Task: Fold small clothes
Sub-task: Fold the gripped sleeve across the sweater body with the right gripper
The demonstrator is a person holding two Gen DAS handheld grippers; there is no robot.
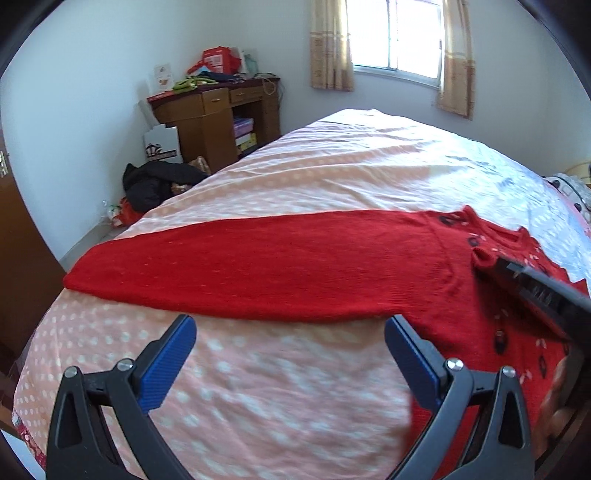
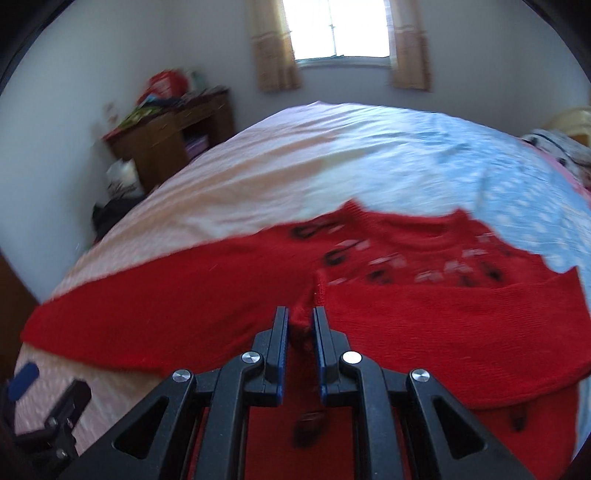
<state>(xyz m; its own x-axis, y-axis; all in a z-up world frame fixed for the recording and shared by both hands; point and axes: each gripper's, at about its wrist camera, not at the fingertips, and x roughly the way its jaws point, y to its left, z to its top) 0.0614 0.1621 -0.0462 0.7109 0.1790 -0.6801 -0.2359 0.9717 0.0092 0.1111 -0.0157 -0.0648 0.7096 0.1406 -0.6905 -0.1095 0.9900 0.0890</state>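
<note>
Right wrist view: right gripper (image 2: 301,325) fingers pinch the red sweater (image 2: 184,306) on the bed (image 2: 332,155); left gripper (image 1: 290,328) fingers spread wide, empty.

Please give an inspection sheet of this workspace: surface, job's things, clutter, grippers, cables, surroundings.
Surface: bed with a dotted cover, pink on one side, light blue on the other, lightly wrinkled.
Job's things: one red sweater with dark and white motifs; one sleeve lies stretched flat across the bed, the other sleeve is folded over the body.
Clutter: nothing seen on the bed near the sweater; a patterned item lies at the far right edge.
Grippers: left gripper jaws open, empty, beside the sleeve; right gripper jaws shut on the sweater's knit.
Cables: nothing seen.
Surroundings: wooden desk piled with items, dark clothes on the floor, curtained window.
</note>
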